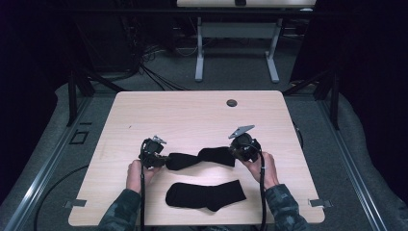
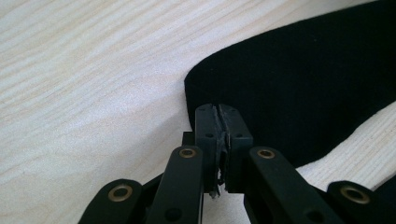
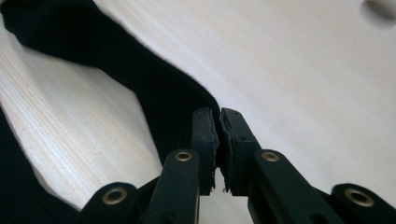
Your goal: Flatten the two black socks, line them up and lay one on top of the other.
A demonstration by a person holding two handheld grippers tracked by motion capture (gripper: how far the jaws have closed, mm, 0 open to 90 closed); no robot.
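The left claw (image 1: pixel 160 160) is pinched shut on one end of the far sock (image 1: pixel 202 157), which stretches across the counter (image 1: pixel 192 115) just beyond the near sock (image 1: pixel 206 195). The right claw (image 1: pixel 236 153) is clamped on the opposite end. To do this well, I'd lift both ends evenly, keeping the fabric taut so it hangs straight before laying it down.

A pale wood-grain table (image 1: pixel 192 115) with rounded corners stands on grey carpet floor (image 1: pixel 231 72); a dark round grommet (image 1: pixel 232 103) sits near its far edge. Beyond it, a second desk (image 1: pixel 240 4) rests on white legs (image 1: pixel 199 53), with black cables (image 1: pixel 149 67) trailing over the carpet at left. Dark stands (image 1: pixel 74 91) flank the table; the surroundings fall into deep shadow.
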